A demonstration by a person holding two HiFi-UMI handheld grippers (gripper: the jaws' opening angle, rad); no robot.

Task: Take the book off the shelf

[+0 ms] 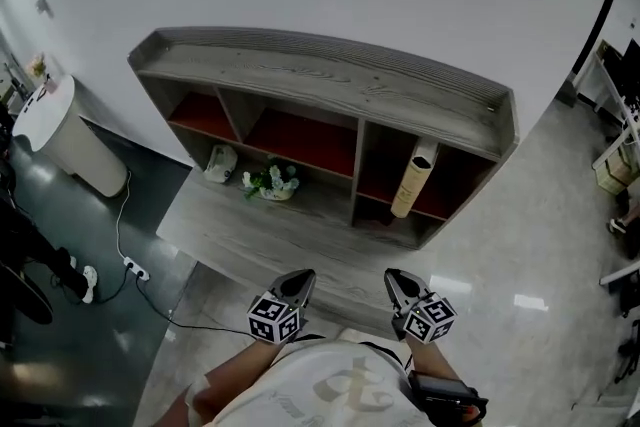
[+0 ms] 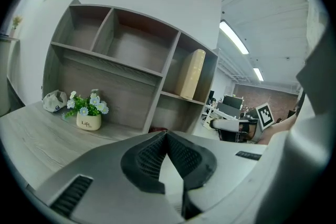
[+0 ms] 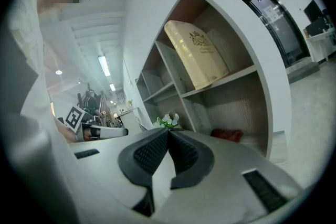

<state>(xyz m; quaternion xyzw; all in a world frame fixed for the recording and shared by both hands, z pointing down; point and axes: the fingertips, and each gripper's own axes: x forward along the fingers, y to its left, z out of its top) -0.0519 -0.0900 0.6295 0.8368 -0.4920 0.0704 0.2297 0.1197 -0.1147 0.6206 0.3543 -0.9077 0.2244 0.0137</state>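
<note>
A cream book (image 1: 414, 178) leans upright in the right-hand upper compartment of the grey wooden shelf unit (image 1: 330, 80). The same book (image 3: 196, 53) fills the upper part of the right gripper view, and in the left gripper view the book (image 2: 190, 74) stands far off to the right. My left gripper (image 1: 298, 281) and right gripper (image 1: 396, 280) hover side by side over the desk's front edge, well short of the shelf. Both are shut with nothing between the jaws. The left gripper (image 2: 166, 135) and the right gripper (image 3: 168, 132) show their pads meeting at the tips.
A small white pot of flowers (image 1: 272, 182) and a pale cap-like object (image 1: 220, 162) sit on the desk (image 1: 260, 235) under the shelf. A red object (image 3: 226, 135) lies in the lower right compartment. A white bin (image 1: 70, 135) stands at the left, cables on the floor.
</note>
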